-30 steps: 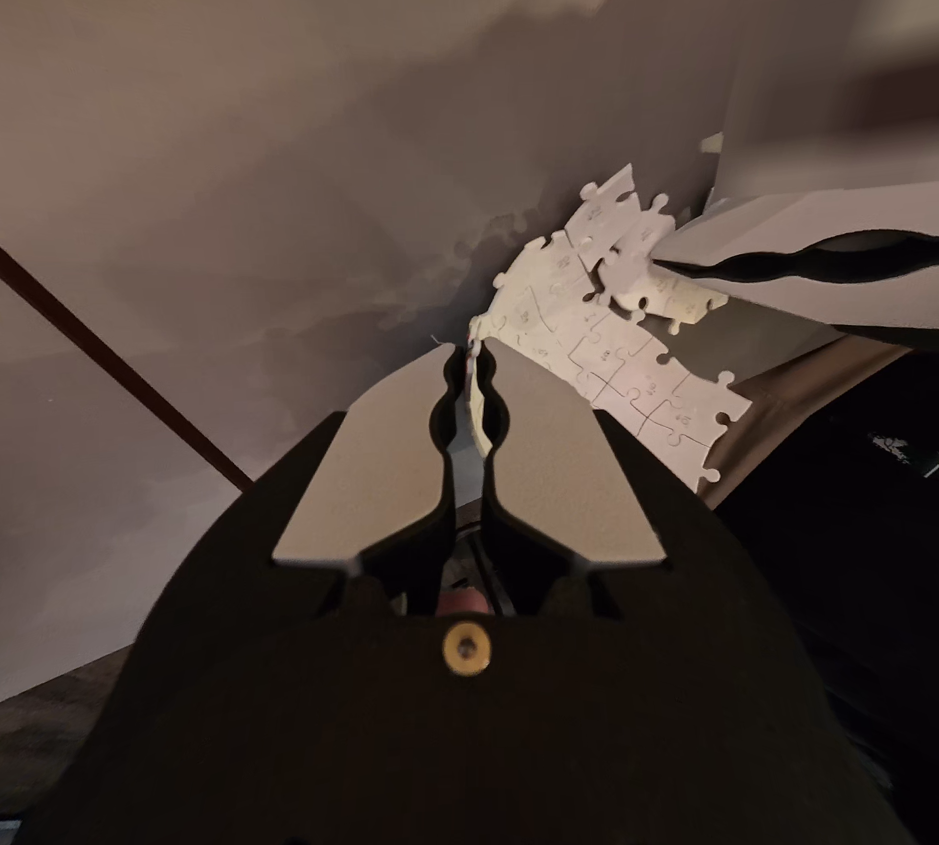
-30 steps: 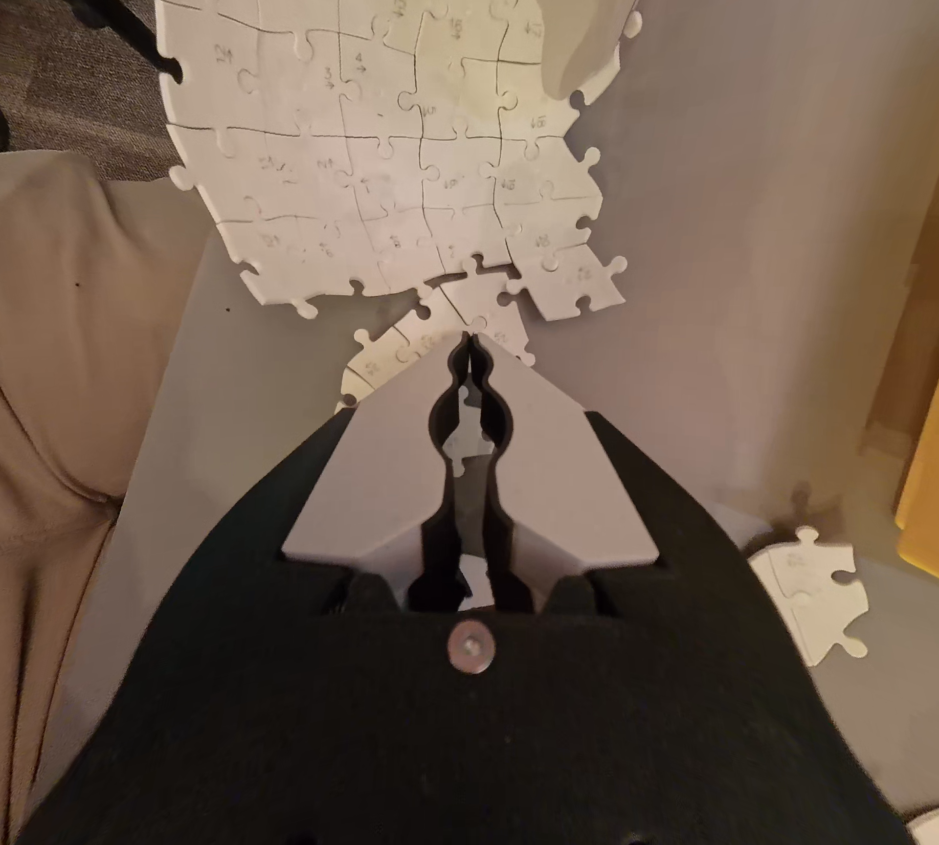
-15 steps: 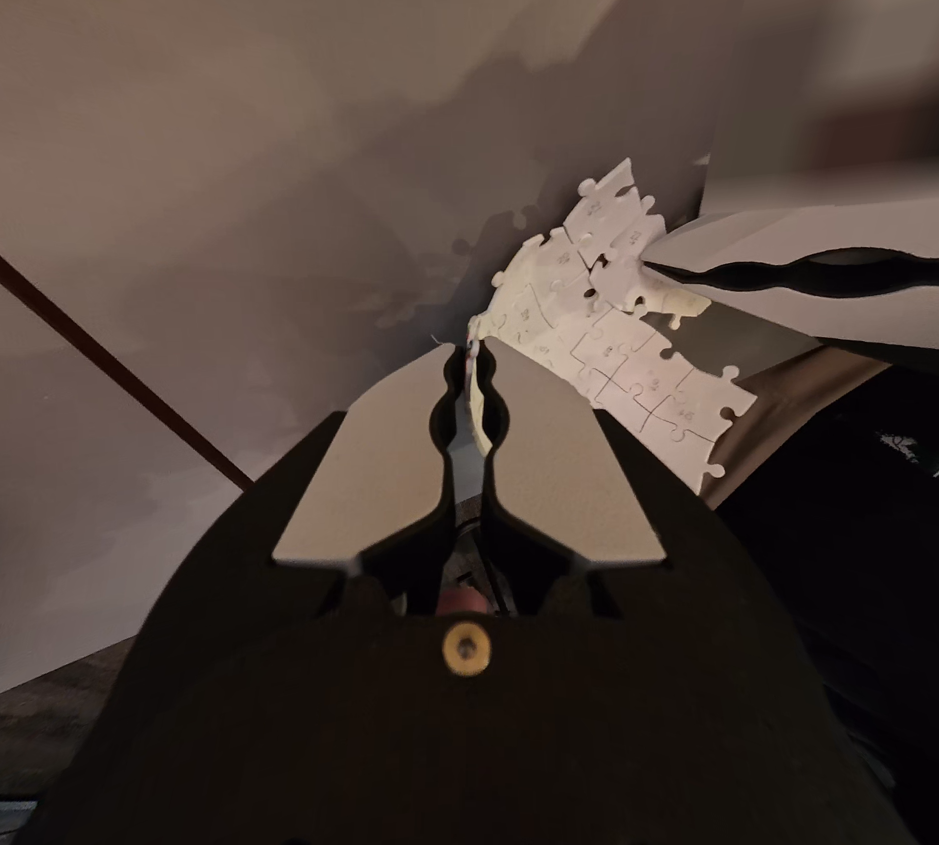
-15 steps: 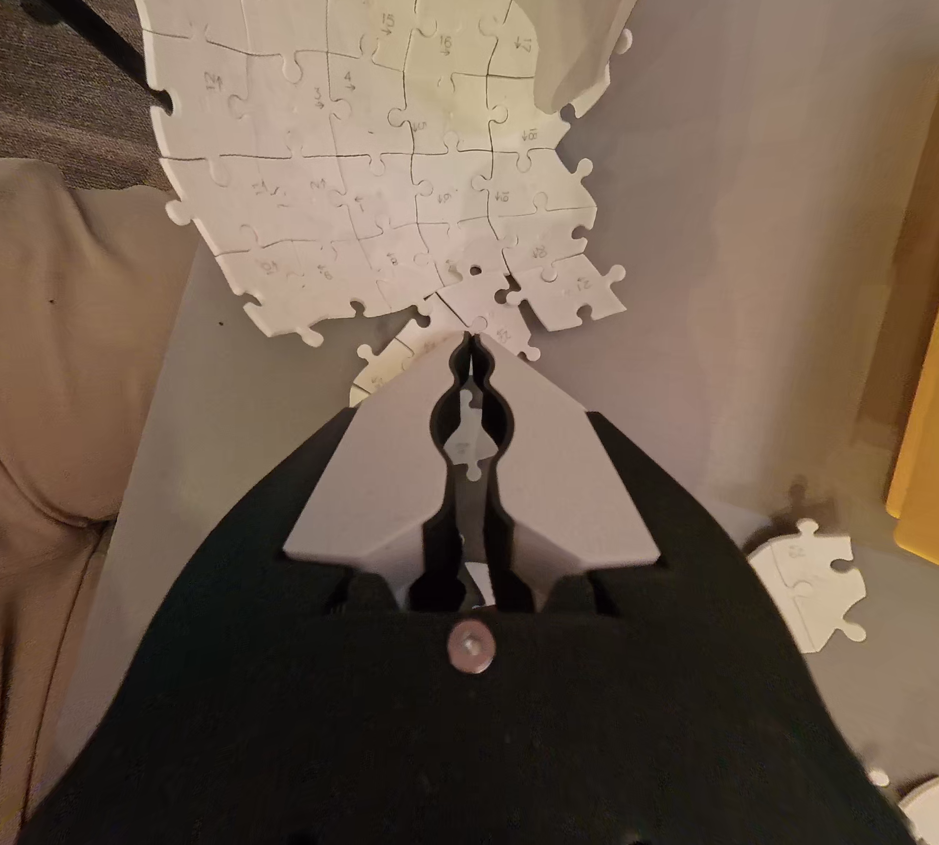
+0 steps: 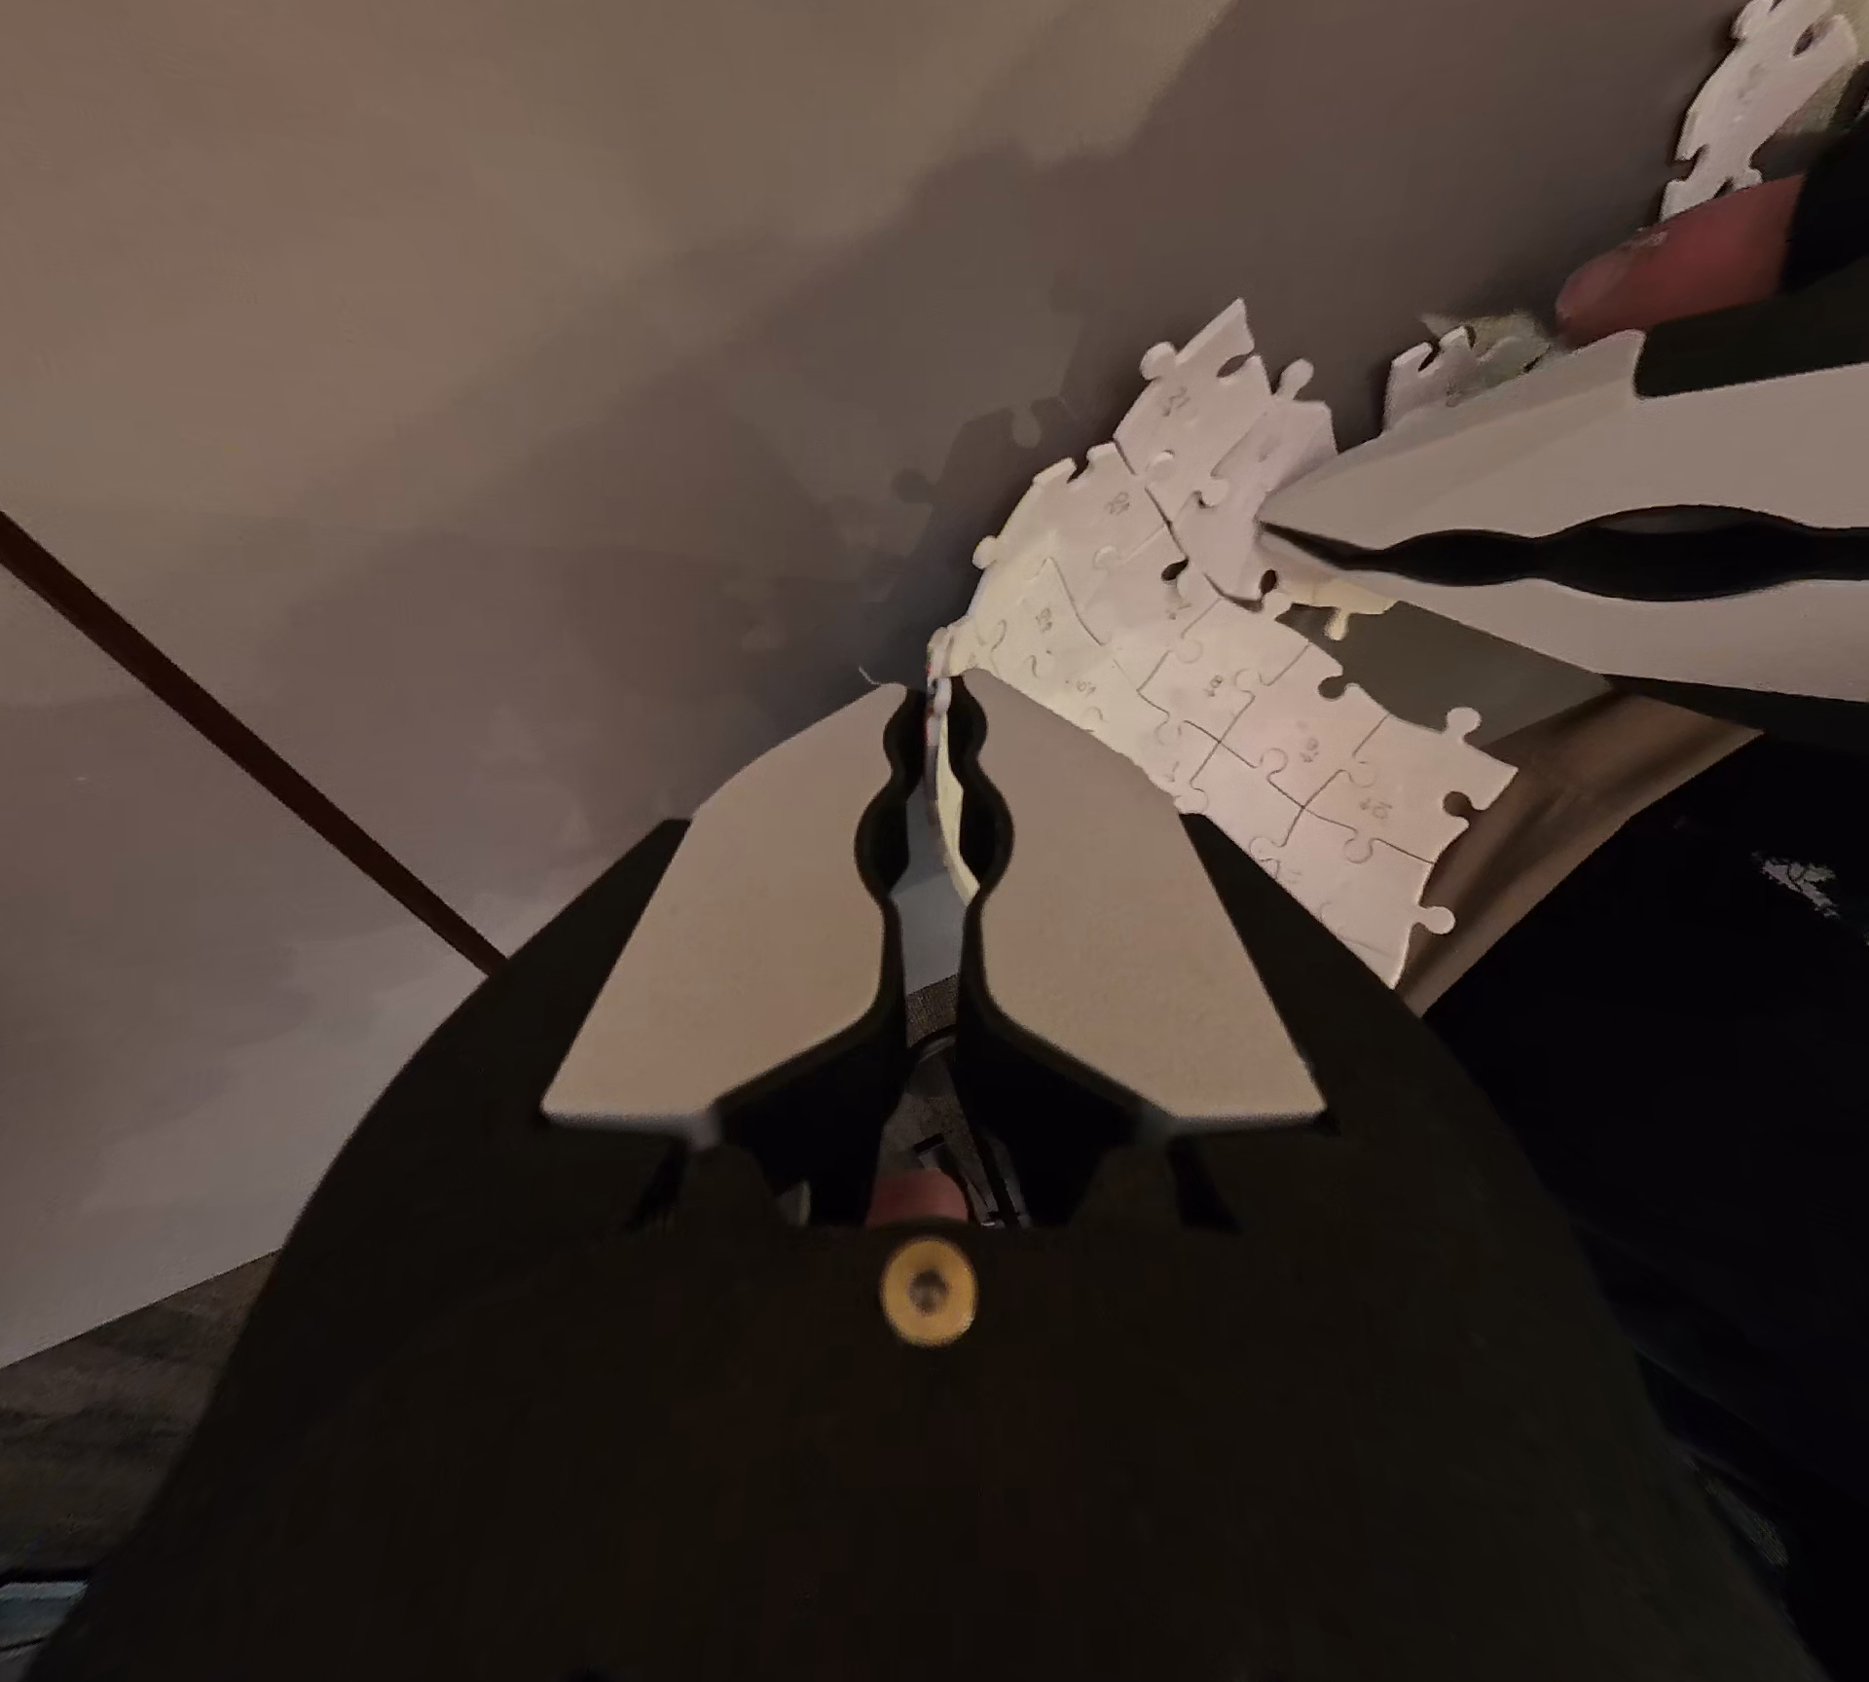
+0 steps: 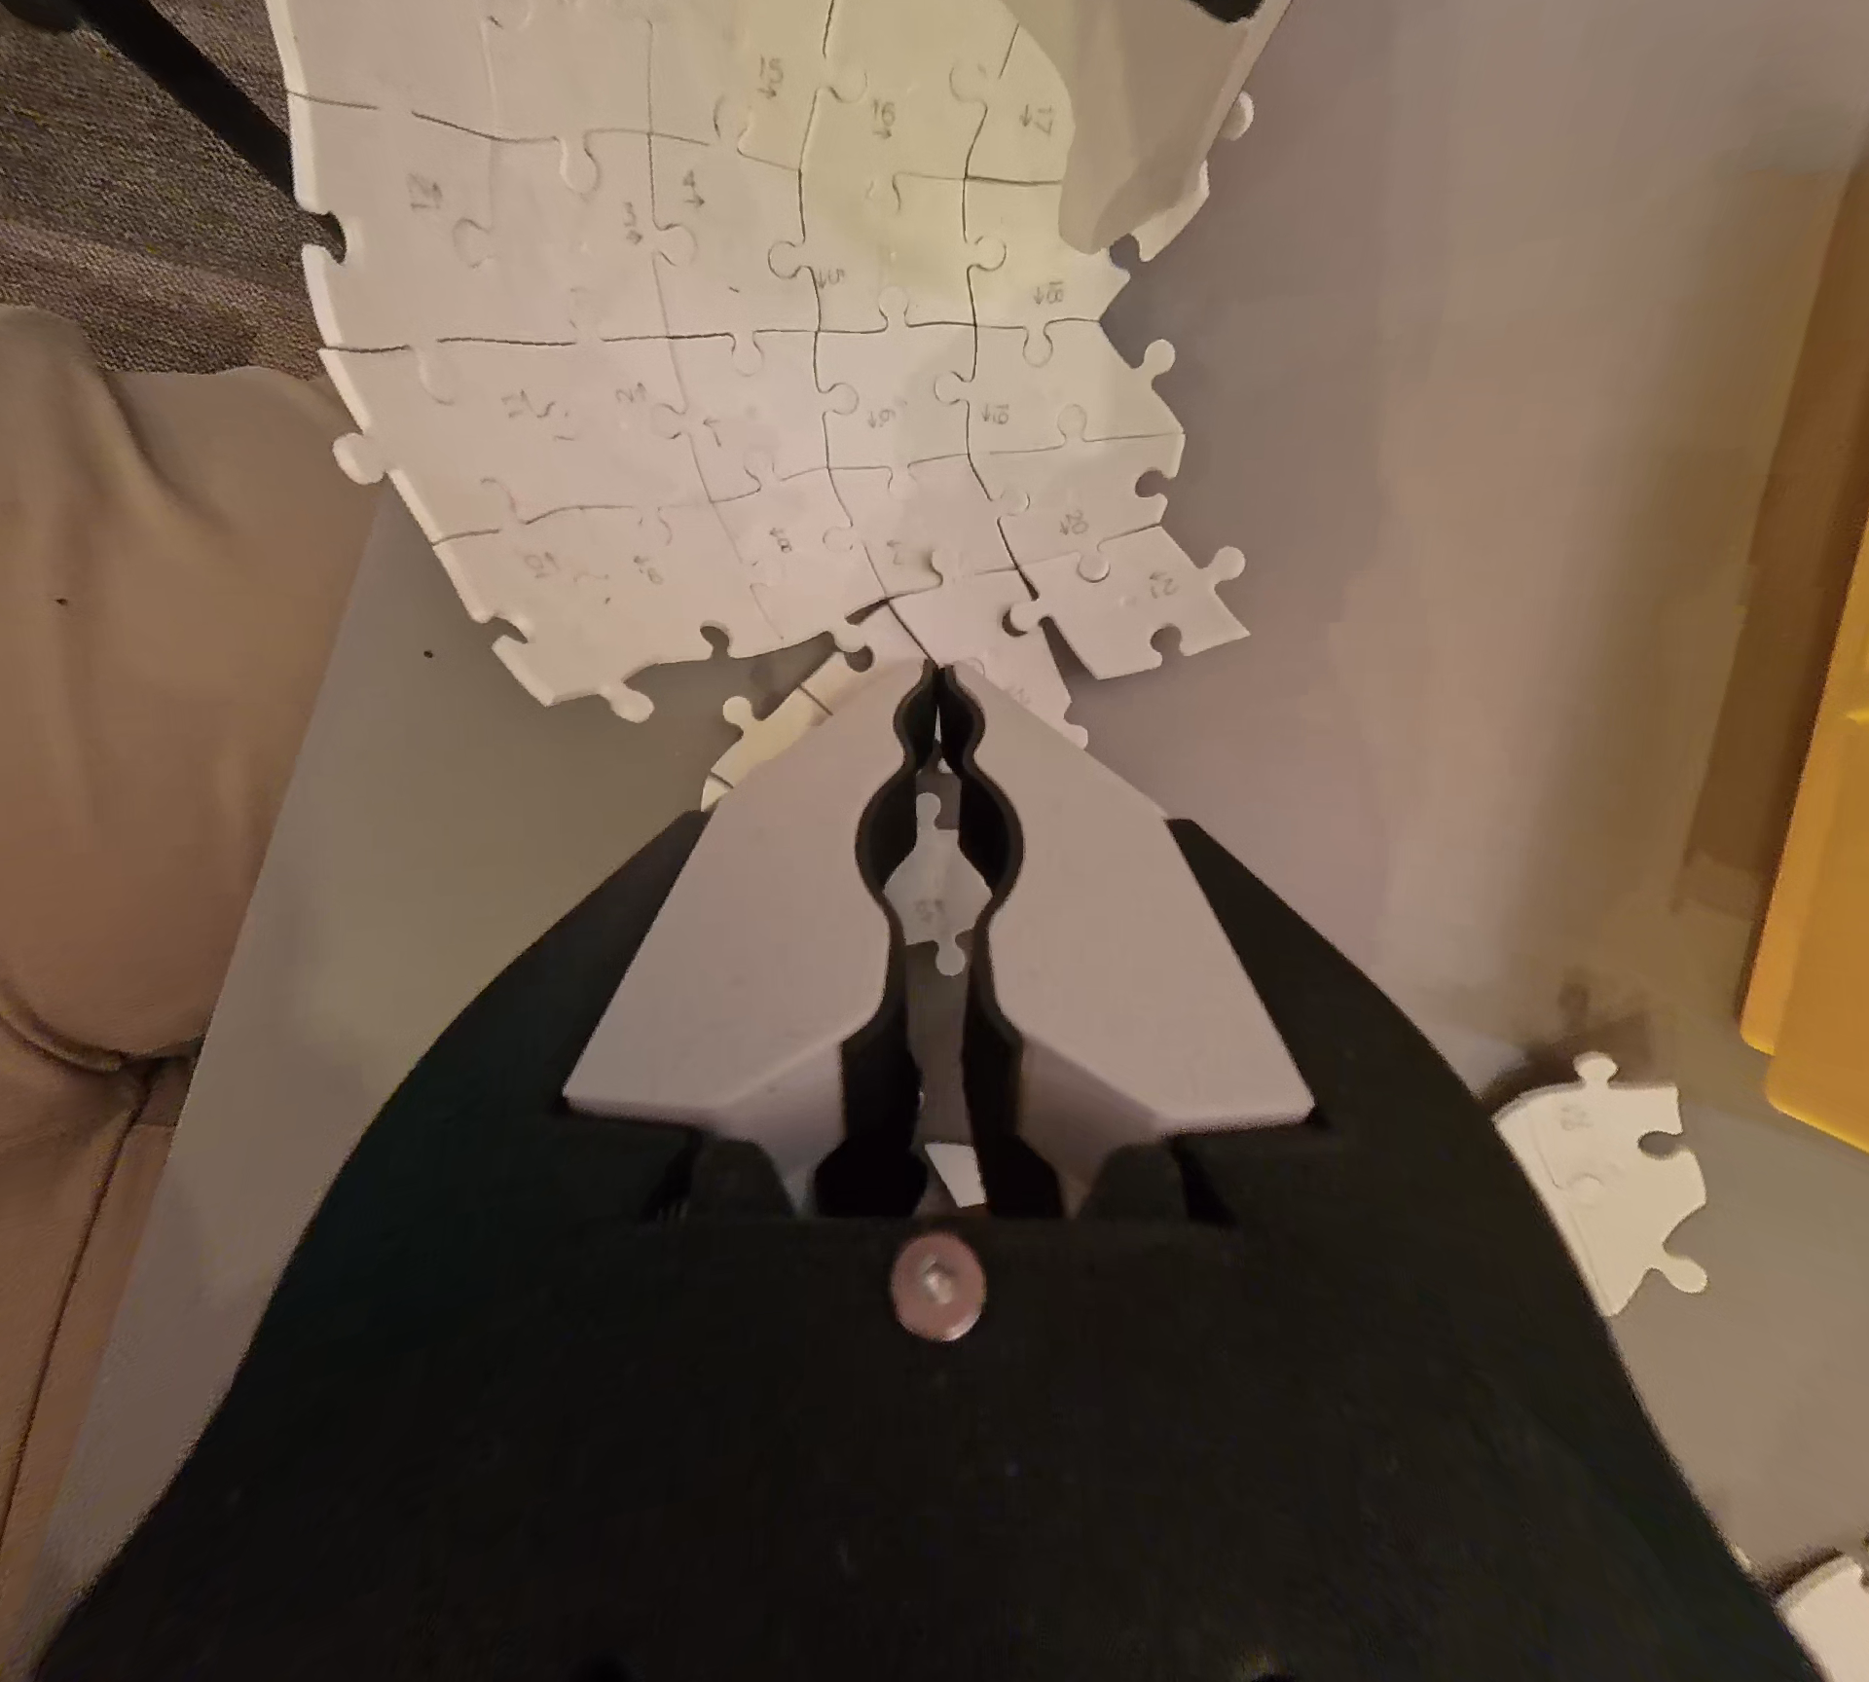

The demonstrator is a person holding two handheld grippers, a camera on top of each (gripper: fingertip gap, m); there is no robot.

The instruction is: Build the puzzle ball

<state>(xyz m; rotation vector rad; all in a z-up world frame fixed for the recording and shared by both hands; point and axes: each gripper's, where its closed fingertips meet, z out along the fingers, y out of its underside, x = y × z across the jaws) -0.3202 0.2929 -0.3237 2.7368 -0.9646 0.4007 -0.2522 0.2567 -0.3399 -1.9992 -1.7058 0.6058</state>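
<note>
The curved puzzle shell (image 6: 728, 339) hangs above the grey table (image 6: 1466, 521), its edge pinched in the left gripper (image 5: 939, 703). The right gripper (image 6: 939, 673) is clamped on a piece (image 6: 971, 622), seemingly at the shell's rim. A loose piece (image 6: 1608, 1188) lies nearby.

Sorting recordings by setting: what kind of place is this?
Probably a home living room: a tan cushioned sofa beside a grey tabletop, with grey carpet beyond; loose puzzle pieces lie on it.
</note>
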